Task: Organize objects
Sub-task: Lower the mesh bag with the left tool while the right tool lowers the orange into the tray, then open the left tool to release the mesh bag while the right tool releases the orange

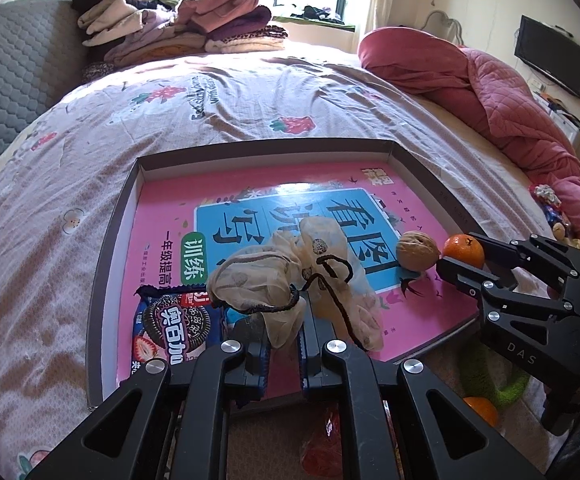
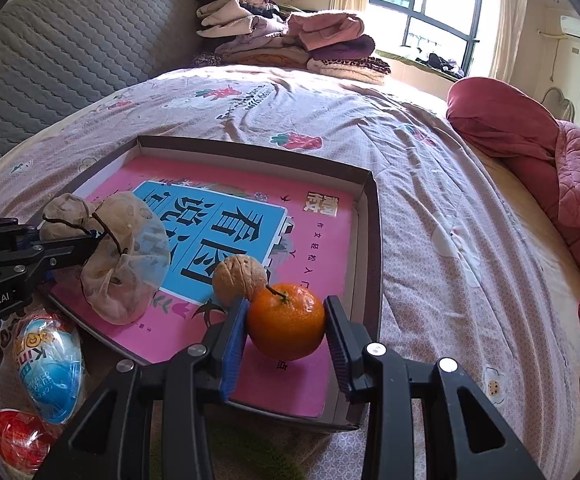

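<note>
Left claw (image 1: 281, 344): pressed nearly together, pinching the gauzy drawstring pouch (image 1: 290, 280) by a fold of its fabric; pouch slumped over the pink book (image 1: 169, 232) inside the shallow cardboard tray (image 1: 105, 240) on the bed (image 1: 69, 140). Cookie packet (image 1: 173, 328) just left of that claw, also in the tray.

Walnut (image 2: 239, 276): loose on the book, between the pouch and the tangerine, touching or all but touching the tangerine.

Right claw (image 2: 285, 328): jaws partly apart, closed onto the tangerine (image 2: 285, 322), one pad against each flank, stem up; fruit low over, or resting on, the book near the tray's right wall, contact underneath not discernible.

Outside the tray, near edge: wrapped toy egg (image 2: 49, 364), red mesh item (image 2: 17, 436), second tangerine (image 1: 482, 410).

Key relation, by judgement: tangerine lies straight ahead between the right claw's pads, already over the tray; walnut directly beyond, so release likely calls for a straight-back withdrawal.
</note>
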